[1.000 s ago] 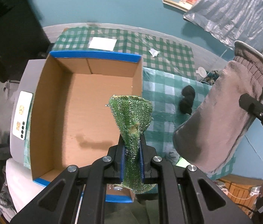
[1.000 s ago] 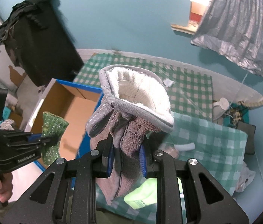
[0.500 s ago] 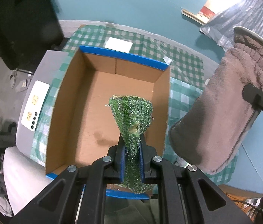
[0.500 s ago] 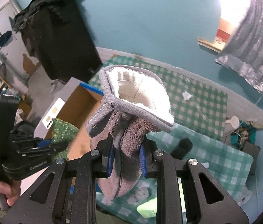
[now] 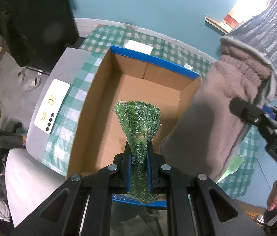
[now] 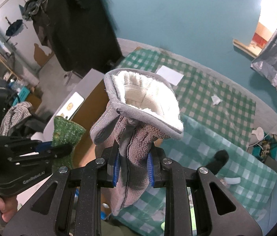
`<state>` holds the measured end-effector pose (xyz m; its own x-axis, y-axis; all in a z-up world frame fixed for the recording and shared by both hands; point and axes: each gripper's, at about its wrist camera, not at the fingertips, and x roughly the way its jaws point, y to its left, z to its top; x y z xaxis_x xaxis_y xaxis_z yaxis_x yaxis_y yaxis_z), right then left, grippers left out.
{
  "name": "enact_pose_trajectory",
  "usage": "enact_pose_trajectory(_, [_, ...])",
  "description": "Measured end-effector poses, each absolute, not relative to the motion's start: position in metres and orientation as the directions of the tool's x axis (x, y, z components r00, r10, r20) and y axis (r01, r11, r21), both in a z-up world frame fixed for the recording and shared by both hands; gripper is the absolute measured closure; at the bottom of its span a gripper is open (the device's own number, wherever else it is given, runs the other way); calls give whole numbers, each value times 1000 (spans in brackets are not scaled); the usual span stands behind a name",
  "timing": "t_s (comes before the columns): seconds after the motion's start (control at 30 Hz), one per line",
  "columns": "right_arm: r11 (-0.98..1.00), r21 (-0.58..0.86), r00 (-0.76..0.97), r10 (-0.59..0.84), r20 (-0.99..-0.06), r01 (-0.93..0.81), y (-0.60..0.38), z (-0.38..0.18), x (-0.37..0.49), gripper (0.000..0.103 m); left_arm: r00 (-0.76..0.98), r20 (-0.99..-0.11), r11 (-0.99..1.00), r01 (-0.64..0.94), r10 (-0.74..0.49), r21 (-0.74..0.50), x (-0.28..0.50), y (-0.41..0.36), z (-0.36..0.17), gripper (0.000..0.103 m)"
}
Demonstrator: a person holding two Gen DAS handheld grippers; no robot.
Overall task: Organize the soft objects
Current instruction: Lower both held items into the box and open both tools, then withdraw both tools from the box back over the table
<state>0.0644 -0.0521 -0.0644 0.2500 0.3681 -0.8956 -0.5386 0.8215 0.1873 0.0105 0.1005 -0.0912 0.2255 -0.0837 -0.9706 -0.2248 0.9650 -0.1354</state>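
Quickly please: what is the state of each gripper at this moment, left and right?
Left gripper: shut on the glittery green scrubbing sponge.
Right gripper: shut on the grey terry mitt with white fleece lining.

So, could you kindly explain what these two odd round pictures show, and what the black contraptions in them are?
No robot here: a person holds two hand-held grippers, each with a fisheye camera looking along its fingers. One picture comes from the left gripper, shut on a green scrubbing sponge above an empty cardboard box. The other comes from the right gripper, shut on a grey fleece-lined mitt. The box sits on a green checked tablecloth, where a black item also lies.
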Motion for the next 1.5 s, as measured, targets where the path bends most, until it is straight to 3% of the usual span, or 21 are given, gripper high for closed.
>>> enact_pose_trajectory(0.23, [823,205,218,366,-905,-530,-38,-80,65,80,197,-979,967,-230,-59,-105,9,113,-101,90])
enact_pose_trajectory(0.37, [824,205,204,357,-911,-528,-30,-85,64,71,185,-982,970,-226,-45,-87,8,116,-102,76])
enact_pose_trajectory(0.5, [832,196,206,344,-916,-520,-27,-88,62,64,185,-982,973,-223,-24,-66,7,121,-101,74])
enact_pose_trajectory(0.63, [841,194,207,336,-919,-505,-25,-90,61,50,179,-984,974,-221,-18,-58,5,123,-100,57])
enact_pose_trajectory(0.8, [845,184,229,335,-914,-502,-26,-86,58,38,194,-981,972,-227,-15,-59,5,125,-96,57])
enact_pose_trajectory(1.5, [918,161,272,270,-924,-363,-91,-86,58,28,200,-979,989,-130,-43,-69,16,79,-93,55])
